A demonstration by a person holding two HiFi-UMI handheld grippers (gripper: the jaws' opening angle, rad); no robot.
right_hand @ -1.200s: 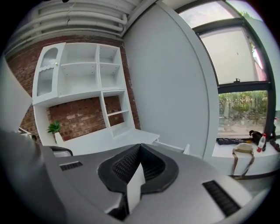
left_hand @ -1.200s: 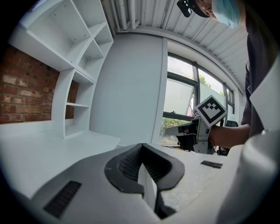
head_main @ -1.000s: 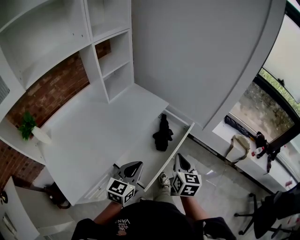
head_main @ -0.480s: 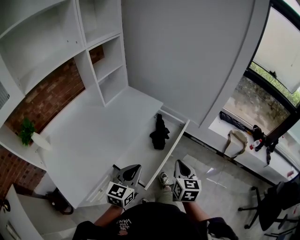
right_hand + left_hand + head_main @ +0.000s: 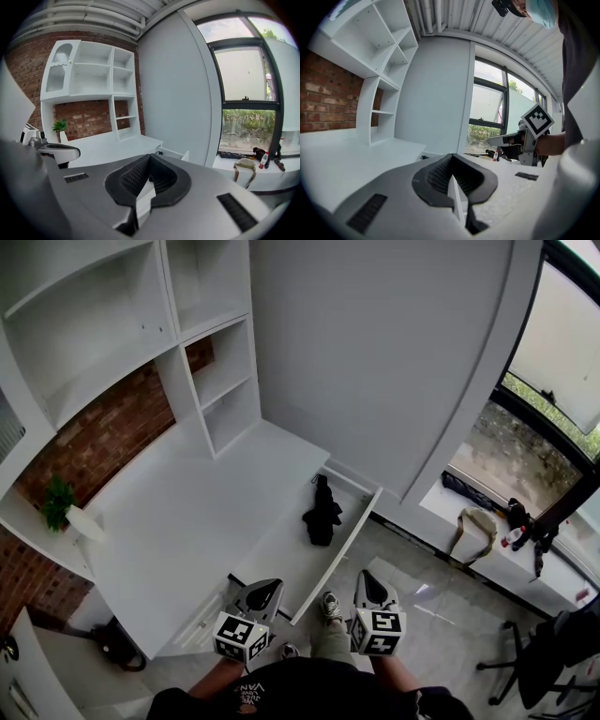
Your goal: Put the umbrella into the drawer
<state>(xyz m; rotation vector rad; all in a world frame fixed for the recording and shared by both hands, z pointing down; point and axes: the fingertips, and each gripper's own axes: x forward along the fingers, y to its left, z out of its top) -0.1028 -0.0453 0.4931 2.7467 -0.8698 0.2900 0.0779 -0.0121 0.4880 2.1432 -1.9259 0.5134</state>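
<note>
Already the umbrella (image 5: pixel 322 512) is seen lying inside the open drawer (image 5: pixel 281 559), folded and dark against the white bottom, towards the far end and close to the drawer's right wall. The main part of the task is therefore judged done: the umbrella is in place and nothing is held above it or beside it. What is left, if anything, is judged to be the closing of the drawer, which is pulled well out from under the desk (image 5: pixel 187 512); no contact with its front is shown. The left gripper (image 5: pixel 269 587) is held low, just in front of the person's body, near the desk's near edge and the drawer's near corner, well apart from the umbrella. Its jaws are pressed together with nothing between them, as is plain in the left gripper view. The right gripper (image 5: pixel 367 579) is held beside it, at about the same height, over the floor just outside the drawer front, near a shoe (image 5: pixel 328 604). Its jaws are likewise closed on nothing. Both grippers are pointed forward and slightly downward, roughly parallel, with their marker cubes turned up towards the head camera; each is seen from the other's view at its side.
</note>
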